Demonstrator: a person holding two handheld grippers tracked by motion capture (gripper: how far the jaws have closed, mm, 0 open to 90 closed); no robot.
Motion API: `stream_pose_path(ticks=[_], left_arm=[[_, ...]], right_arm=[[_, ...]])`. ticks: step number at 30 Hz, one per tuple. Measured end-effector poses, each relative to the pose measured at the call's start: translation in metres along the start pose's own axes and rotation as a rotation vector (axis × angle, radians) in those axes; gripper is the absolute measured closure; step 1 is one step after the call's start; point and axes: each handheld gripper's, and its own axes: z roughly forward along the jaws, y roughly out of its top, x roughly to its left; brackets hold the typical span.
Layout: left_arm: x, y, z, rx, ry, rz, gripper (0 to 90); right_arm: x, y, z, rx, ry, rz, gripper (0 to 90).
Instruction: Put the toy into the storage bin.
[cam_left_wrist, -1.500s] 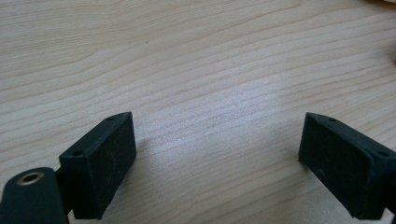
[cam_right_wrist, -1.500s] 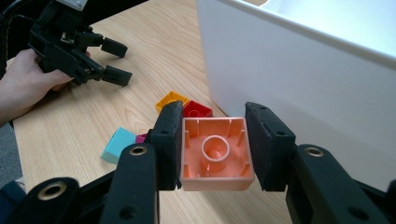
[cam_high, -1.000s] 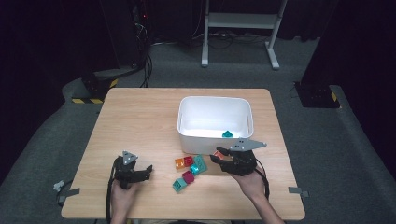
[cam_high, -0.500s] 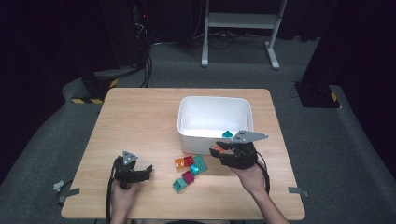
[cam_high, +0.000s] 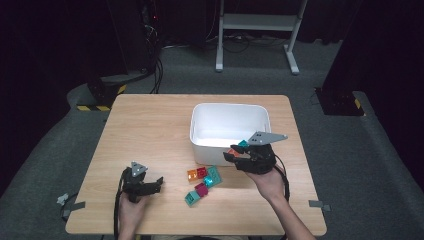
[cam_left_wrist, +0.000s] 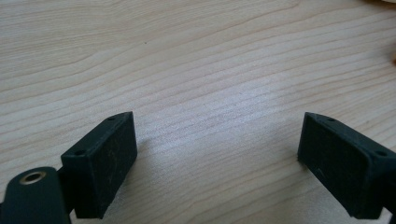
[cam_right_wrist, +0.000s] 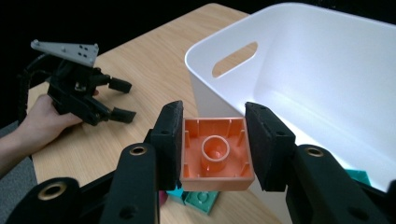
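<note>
**Right gripper view: orange block lifted to the bin wall**

I have the orange block (cam_right_wrist: 217, 155) clamped between the right hand-held gripper (cam_right_wrist: 214, 144) pads, hollow underside facing the camera. Since a second ago it has risen off the surface to the white bin (cam_high: 227, 111) near rim, so I judge the drop is next. Loose blocks (cam_high: 202, 182) remain by the surface's near edge. Left hand-held gripper (cam_high: 156, 184) rests wide and empty near the near-left corner.

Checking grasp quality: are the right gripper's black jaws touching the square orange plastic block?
Touching. The right gripper view shows the right gripper pressing both pads against the orange block's sides.
</note>
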Motion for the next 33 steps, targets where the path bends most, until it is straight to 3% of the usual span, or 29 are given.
stream_pose_path(ticks=[8, 20, 33], left_arm=[[0.000, 0.000, 0.000, 0.001, 0.001, 0.000, 12.1], [0.000, 0.000, 0.000, 0.000, 0.000, 0.000, 12.1], [0.000, 0.000, 0.000, 0.001, 0.001, 0.000, 12.0]], right_arm=[[-0.002, 0.015, -0.004, 0.001, -0.012, -0.013, 59.1], [-0.025, 0.025, -0.003, -0.005, -0.052, 0.048, 59.1], [-0.040, 0.036, 0.006, 0.012, -0.111, 0.065, 59.0]])
